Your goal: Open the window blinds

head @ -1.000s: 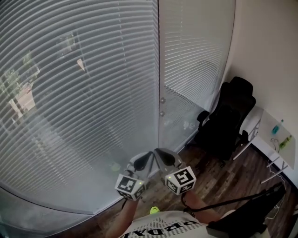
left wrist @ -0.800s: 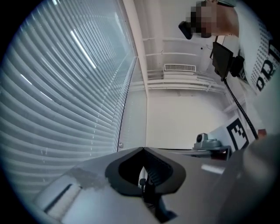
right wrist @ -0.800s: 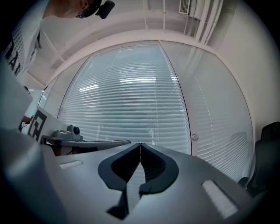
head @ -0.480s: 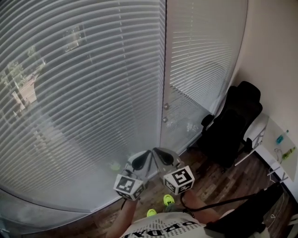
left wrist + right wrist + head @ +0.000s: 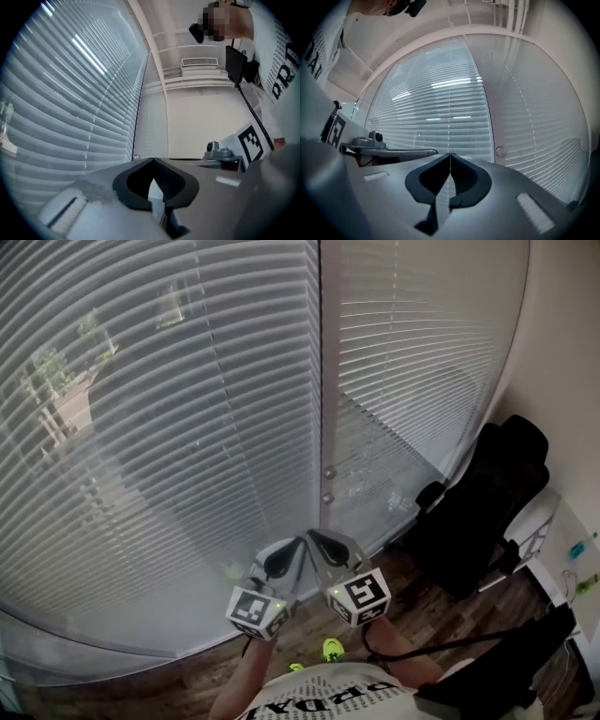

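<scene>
— Where are the window blinds (image 5: 169,446)?
— Hanging over the glass, slats nearly shut, right in front of the person.
— Anything gripped?
— No, the left claw (image 5: 298,545) and right claw (image 5: 313,538) sit side by side, both pinched closed on nothing, short of the slats. A black office chair (image 5: 478,512) stands at the right.

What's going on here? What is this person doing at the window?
A person stands facing the window blinds, holding a gripper in each hand. The left gripper and right gripper are side by side, both closed with nothing between their jaws, aimed toward the blinds. The blinds hang lowered over the glass. A black chair stands on the right.
</scene>
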A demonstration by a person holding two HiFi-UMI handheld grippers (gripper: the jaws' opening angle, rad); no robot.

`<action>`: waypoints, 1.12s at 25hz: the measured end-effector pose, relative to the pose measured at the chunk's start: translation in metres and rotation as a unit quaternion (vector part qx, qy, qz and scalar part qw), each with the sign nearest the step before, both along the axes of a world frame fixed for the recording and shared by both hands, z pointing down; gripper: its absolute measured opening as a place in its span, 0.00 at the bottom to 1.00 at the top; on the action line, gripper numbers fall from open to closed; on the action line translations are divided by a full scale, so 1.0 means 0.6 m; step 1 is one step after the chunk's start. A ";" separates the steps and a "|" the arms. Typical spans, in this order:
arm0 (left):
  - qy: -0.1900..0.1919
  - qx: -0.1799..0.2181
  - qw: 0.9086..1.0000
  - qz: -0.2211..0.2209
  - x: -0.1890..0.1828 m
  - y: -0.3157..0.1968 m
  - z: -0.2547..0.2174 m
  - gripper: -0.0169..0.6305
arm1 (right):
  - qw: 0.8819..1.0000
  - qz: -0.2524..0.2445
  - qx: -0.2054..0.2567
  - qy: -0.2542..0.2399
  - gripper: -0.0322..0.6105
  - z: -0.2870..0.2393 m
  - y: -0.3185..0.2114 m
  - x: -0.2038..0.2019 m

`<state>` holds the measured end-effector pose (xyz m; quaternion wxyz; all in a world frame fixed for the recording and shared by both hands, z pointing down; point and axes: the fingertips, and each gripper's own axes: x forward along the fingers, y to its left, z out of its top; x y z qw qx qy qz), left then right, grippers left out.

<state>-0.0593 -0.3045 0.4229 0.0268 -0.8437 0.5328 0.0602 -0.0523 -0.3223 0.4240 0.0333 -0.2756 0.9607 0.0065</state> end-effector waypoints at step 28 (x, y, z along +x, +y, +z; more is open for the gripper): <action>0.004 -0.015 1.000 -0.002 -0.033 -0.142 -0.017 0.01 | 0.994 0.107 0.006 0.021 0.19 -0.027 -0.197 0.023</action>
